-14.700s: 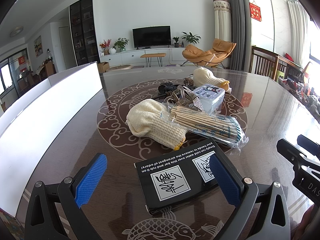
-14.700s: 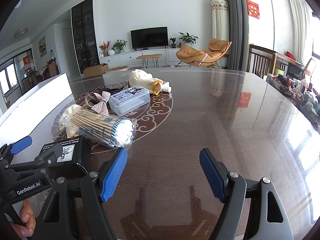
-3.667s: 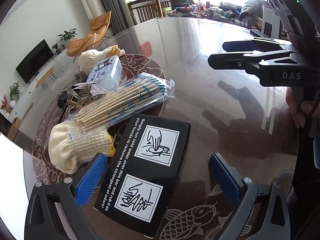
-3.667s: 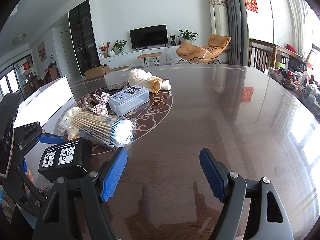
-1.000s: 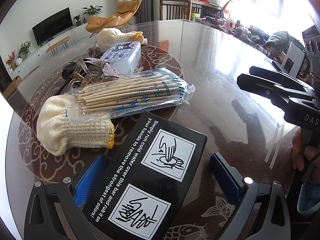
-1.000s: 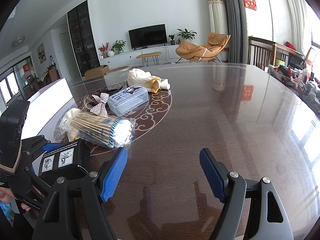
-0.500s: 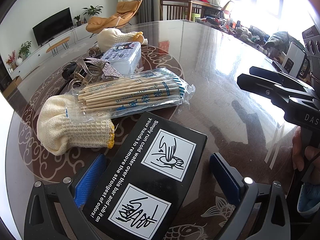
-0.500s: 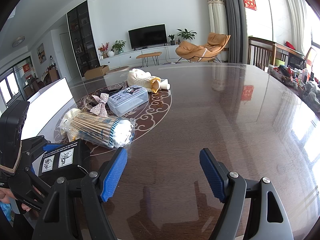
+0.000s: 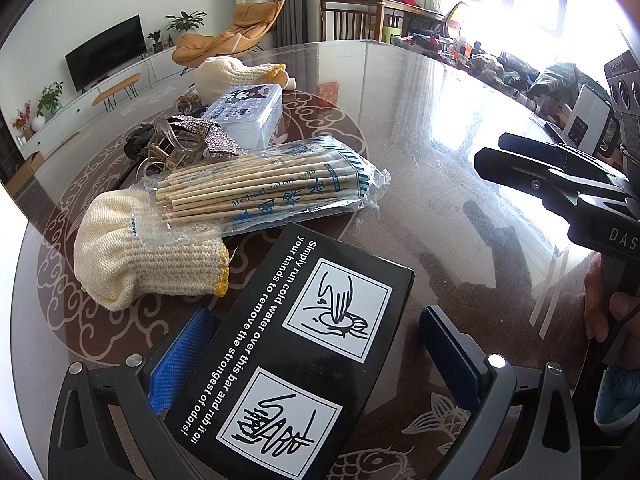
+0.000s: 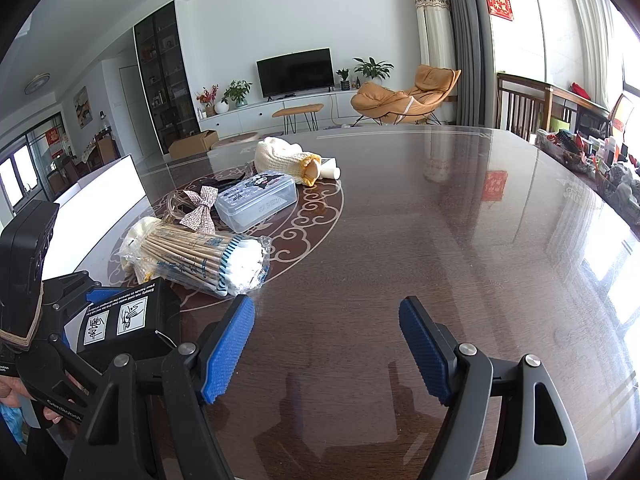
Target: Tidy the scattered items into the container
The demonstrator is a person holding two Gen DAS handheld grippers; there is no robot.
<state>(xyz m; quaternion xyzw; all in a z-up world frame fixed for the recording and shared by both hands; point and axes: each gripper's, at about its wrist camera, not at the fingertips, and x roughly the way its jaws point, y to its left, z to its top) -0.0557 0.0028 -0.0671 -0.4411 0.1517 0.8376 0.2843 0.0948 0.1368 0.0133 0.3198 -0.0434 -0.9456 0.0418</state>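
Observation:
A black box [image 9: 304, 344] with white printed pictures lies flat on the dark table between the blue pads of my left gripper [image 9: 314, 350], which is open; the left pad [image 9: 184, 356] is at the box's edge and the right pad stands clear of it. Just beyond lie a bag of cotton swabs [image 9: 272, 196] and a cream knit glove [image 9: 140, 256]. My right gripper [image 10: 326, 344] is open over bare table, with nothing between its fingers. The white container [image 10: 100, 196] stands at the table's left side.
Farther back lie a clear lidded plastic box [image 10: 256, 196], a rhinestone bow [image 10: 200, 212], a second knit glove [image 10: 280, 160] and a small white tube [image 10: 330, 172]. Clutter lines the table's right edge [image 10: 580, 148]. A hand [image 9: 600, 312] holds the right gripper's handle.
Nothing has visibly moved in the last second. Since the oldest frames my left gripper has swung round and come forward, so the black box now lies between its fingers.

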